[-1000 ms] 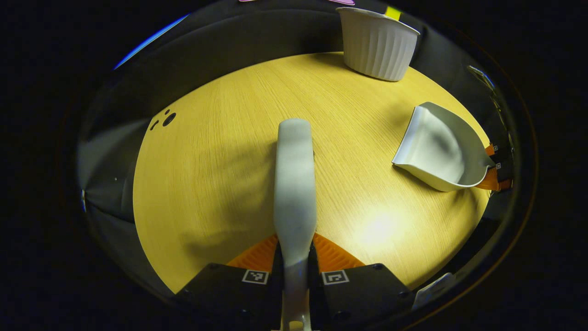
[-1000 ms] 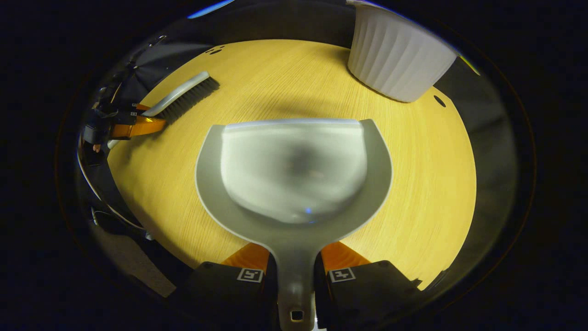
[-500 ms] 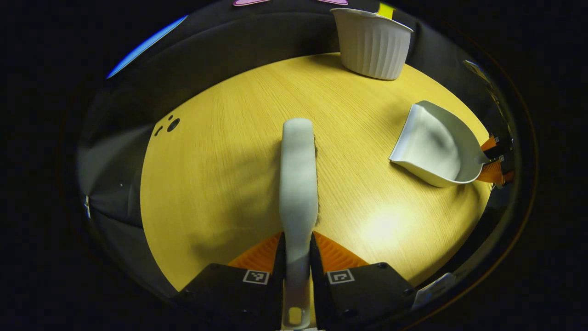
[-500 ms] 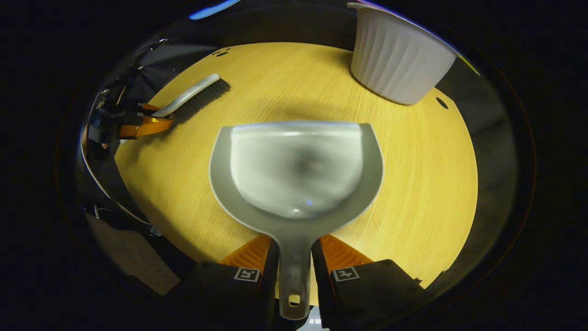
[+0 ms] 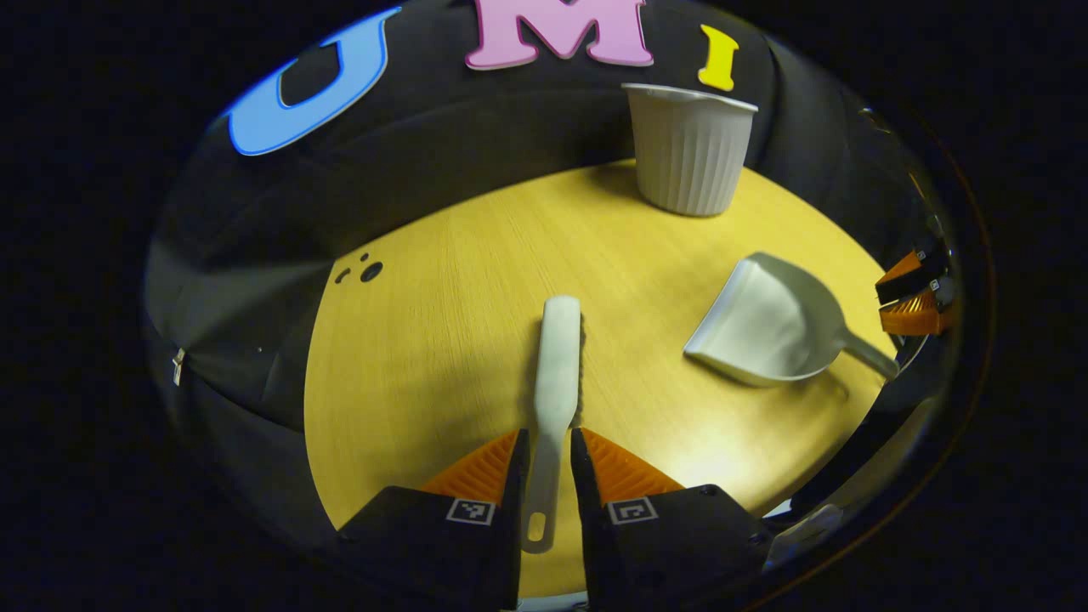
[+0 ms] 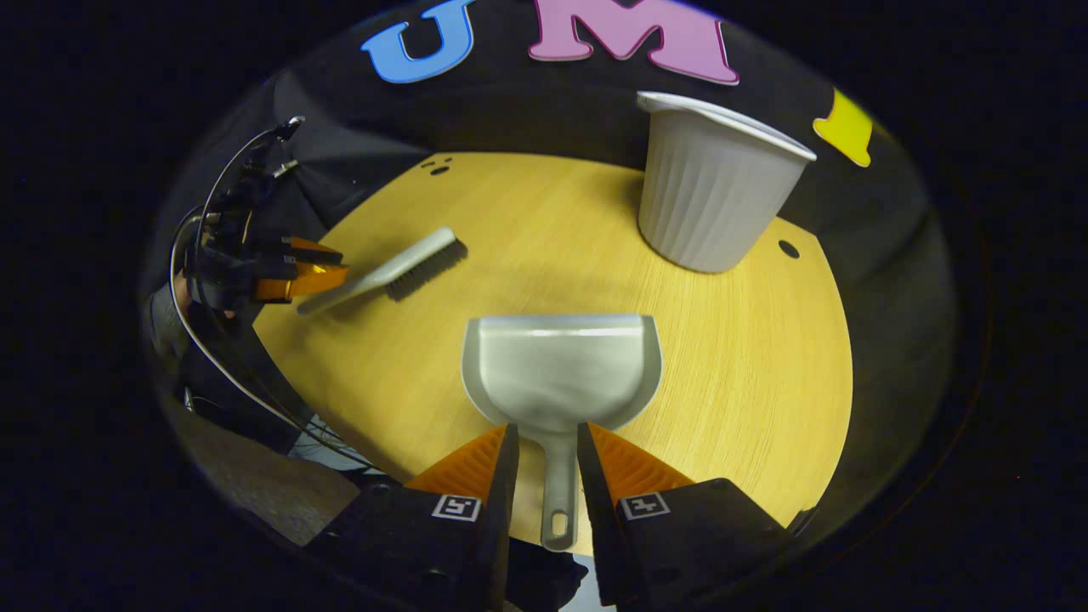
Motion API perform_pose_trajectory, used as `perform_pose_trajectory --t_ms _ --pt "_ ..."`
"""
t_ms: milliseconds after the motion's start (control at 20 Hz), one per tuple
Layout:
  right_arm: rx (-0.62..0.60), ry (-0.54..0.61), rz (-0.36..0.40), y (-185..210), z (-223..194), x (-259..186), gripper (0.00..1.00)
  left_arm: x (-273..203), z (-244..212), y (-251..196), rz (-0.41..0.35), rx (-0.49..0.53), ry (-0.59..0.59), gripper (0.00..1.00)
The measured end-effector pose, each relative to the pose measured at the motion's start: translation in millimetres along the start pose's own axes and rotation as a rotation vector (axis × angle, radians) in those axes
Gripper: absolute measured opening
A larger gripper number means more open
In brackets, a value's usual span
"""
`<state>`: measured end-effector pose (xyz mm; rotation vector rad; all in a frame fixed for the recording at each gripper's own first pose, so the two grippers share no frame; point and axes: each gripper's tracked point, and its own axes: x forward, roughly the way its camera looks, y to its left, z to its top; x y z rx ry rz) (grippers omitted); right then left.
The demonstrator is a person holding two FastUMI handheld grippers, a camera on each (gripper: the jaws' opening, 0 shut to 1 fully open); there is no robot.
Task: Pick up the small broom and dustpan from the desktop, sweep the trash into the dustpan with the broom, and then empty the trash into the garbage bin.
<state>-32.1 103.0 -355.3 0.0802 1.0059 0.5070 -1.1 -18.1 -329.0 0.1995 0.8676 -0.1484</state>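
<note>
While both grippers [image 5: 545, 450] [image 6: 544, 446] gape, broom [image 5: 557, 365] and dustpan [image 6: 561, 365] point toward bin [image 6: 710, 191].

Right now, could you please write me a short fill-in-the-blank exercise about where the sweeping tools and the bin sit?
1. The broom lies on the wooden ____.
2. The handle of the dustpan runs between the fingers of the ____ gripper.
3. The white ribbed bin stands ____.
4. The inside of the dustpan looks ____.

Missing words: table; right; upright; empty
</note>
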Motion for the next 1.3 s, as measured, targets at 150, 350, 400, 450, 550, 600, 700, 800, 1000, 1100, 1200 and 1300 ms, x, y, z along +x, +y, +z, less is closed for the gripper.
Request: perform_pose_trajectory --t_ms 150,350,400,450,550,600,700,800,1000,1100,1200,1300 --pt "0.018 -0.131 0.056 20.1 42.6 -17.6 0.37 -30.6 43.8 -6.0 -0.006 -0.046 -0.16 0.33" --pt "-0.01 -0.295 0.01 23.2 88.6 -42.1 0.28 -67.5 88.0 -9.0 -0.012 -0.118 -0.329 0.33" --pt "-0.026 -0.338 -0.008 22.0 99.4 -49.2 0.27 -75.9 97.6 -8.8 -0.012 -0.131 -0.368 0.33" --pt "-0.04 -0.38 -0.028 21.3 105.2 -52.5 0.31 -83.2 105.0 -9.3 -0.015 -0.139 -0.403 0.33" --pt "-0.055 -0.446 -0.055 22.2 119.8 -63.5 0.31 -91.9 108.8 -7.7 -0.025 -0.15 -0.447 0.34" --pt "-0.06 -0.471 -0.063 23.3 126.2 -67.8 0.31 -97.5 110.5 -7.2 -0.025 -0.154 -0.462 0.34" --pt "-0.059 -0.509 -0.073 23.3 133.5 -70.9 0.32 -106.7 112.0 -6.0 -0.027 -0.152 -0.487 0.33" --pt "-0.045 -0.527 -0.078 24.2 137.6 -76.4 0.32 -107.2 108.7 -6.4 -0.03 -0.159 -0.488 0.33" --pt "-0.034 -0.526 -0.089 24.4 136.4 -80.9 0.34 -104.2 105.6 -1.5 -0.032 -0.184 -0.482 0.33" --pt "-0.033 -0.524 -0.094 24.3 137.3 -79.1 0.34 -105.7 104.6 -0.6 -0.03 -0.181 -0.482 0.34" --pt "-0.029 -0.522 -0.093 25.4 137.2 -79.5 0.34 -104.9 106.0 -2.2 -0.035 -0.173 -0.484 0.34" --pt "-0.03 -0.516 -0.096 25.1 137.5 -78.3 0.34 -104.3 106.4 -1.1 -0.037 -0.17 -0.482 0.34"
